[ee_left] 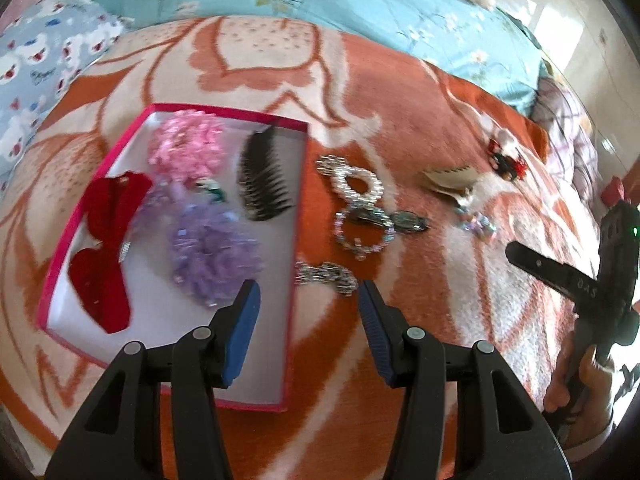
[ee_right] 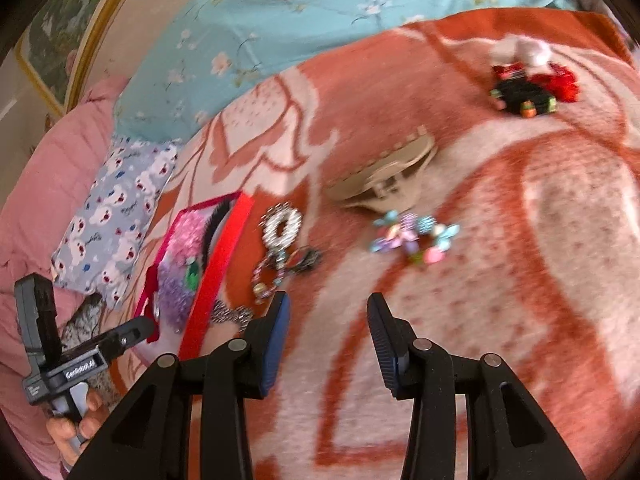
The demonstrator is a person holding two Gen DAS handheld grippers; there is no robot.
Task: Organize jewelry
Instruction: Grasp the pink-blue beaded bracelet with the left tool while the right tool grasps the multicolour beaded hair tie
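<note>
Left tongs [ee_left: 308,300] hang over the near right corner of the pink box [ee_left: 298,196], jaws apart, nothing between them. Up and left of them, inside the box: a red bow [ee_left: 106,248], then a pink scrunchie [ee_left: 186,148], a purple scrunchie [ee_left: 212,256] just ahead of the left finger, and a black comb [ee_left: 262,176] by the right wall. A silver chain [ee_left: 328,276] lies straight ahead of the tips, just outside the box on the orange blanket [ee_left: 420,120]. Beyond it sit a beaded bracelet [ee_left: 362,232] and a pearl bracelet [ee_left: 354,180]. Further right, a beige claw clip [ee_left: 448,180], well apart from the tongs.

Right tongs [ee_right: 328,308] are open too, empty, over bare blanket. To their left, a hand [ee_right: 76,424] grips the other tool's handle; the box stands on that side too, with the chain just beside the left finger. Ahead and slightly right, pastel clips [ee_right: 412,236]; far ahead right, red and black hair ties [ee_right: 528,88].
</note>
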